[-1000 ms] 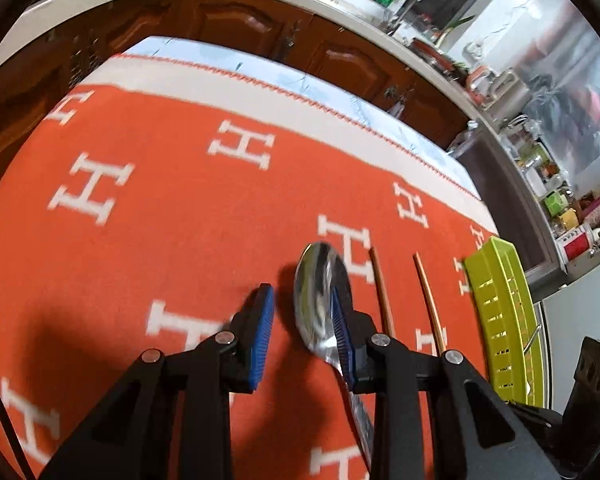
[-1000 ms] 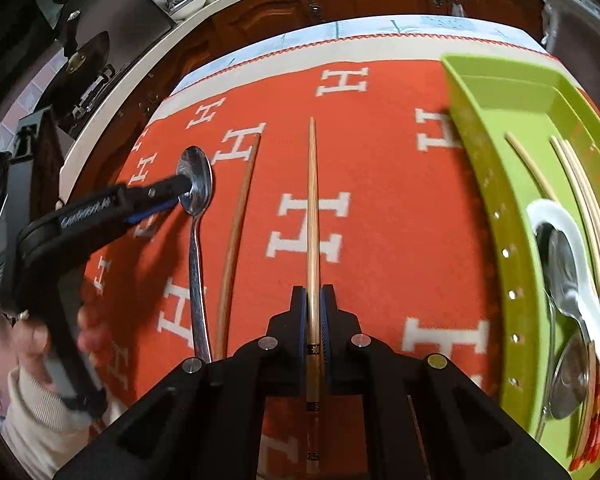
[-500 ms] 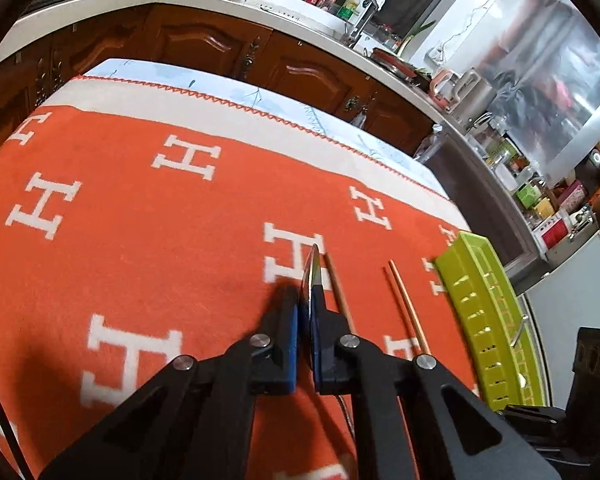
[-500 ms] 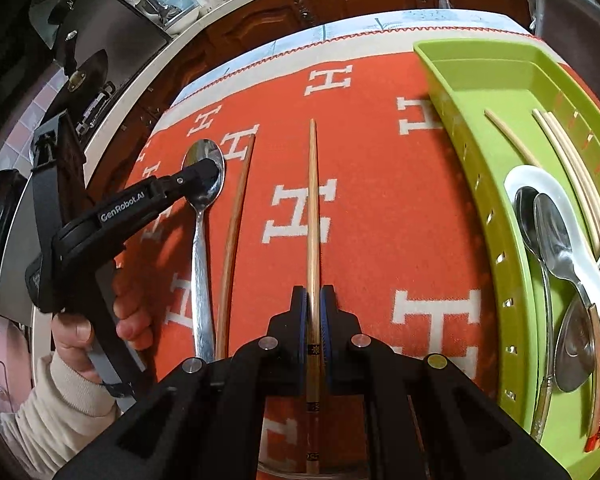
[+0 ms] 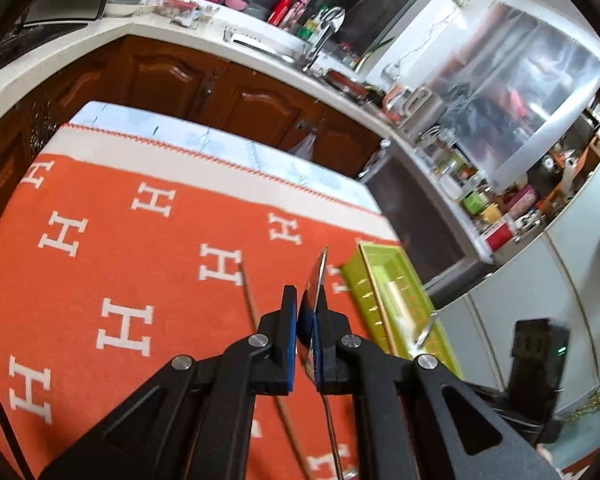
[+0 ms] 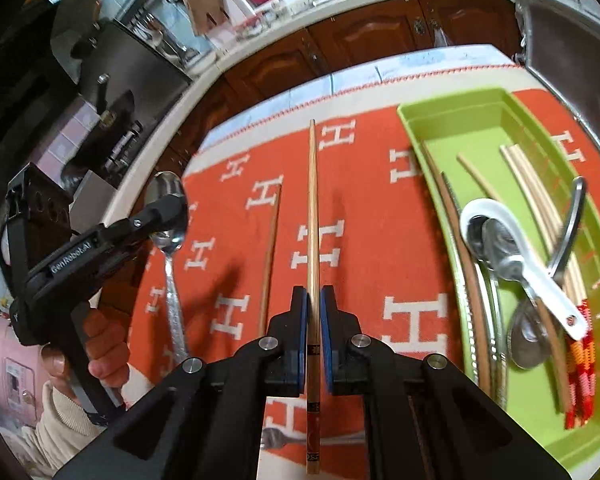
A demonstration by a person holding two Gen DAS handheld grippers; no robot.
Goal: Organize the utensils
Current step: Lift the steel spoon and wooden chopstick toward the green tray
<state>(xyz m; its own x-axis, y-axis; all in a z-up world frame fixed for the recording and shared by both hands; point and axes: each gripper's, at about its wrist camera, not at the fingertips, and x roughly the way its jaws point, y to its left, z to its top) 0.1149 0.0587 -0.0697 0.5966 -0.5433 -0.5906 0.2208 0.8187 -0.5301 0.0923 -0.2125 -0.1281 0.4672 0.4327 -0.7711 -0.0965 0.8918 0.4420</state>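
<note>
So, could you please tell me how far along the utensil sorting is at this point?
Partly done: the green tray already holds several chopsticks, a white spoon and metal spoons. In hand: the left gripper grips a metal spoon by its bowl, and the right gripper is shut on a chopstick. Left: both of those, plus one brown chopstick lying on the orange cloth.

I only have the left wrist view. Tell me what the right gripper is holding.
Observer: The right gripper is shut on a light wooden chopstick that points straight ahead.
Operator: Report what's inside the green tray.
Observer: The green tray holds several chopsticks, metal spoons and a white ceramic spoon.
Operator: Check the cloth near you for leftovers.
Observer: What looks like a fork lies under the right gripper, mostly hidden.
</note>
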